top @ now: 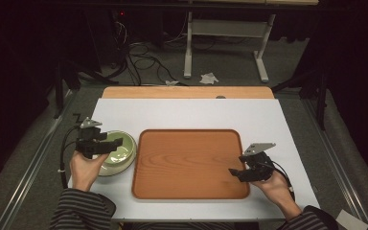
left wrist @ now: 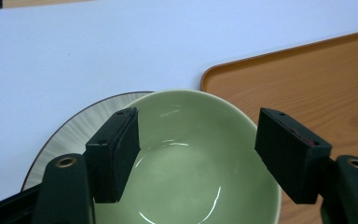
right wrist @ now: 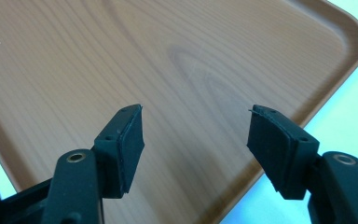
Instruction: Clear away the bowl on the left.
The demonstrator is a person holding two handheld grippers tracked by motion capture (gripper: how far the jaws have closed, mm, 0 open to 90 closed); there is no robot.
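Green bowl (left wrist: 186, 158) sits on a plate (left wrist: 70, 135) on the worktop (top: 196, 112), left of the tray (top: 190, 163); left hand-held gripper (left wrist: 196, 154) gapes over it, right hand-held gripper (right wrist: 196, 140) released over the tray; next, I judge, pinch the rim.

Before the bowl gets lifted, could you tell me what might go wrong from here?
1. The left tool hangs open over the green bowl; its glossy rim may slip from the pads.
2. The bowl sits on a plate, which could get dragged.
3. The tray edge lies close beside; the bowl could clip it.
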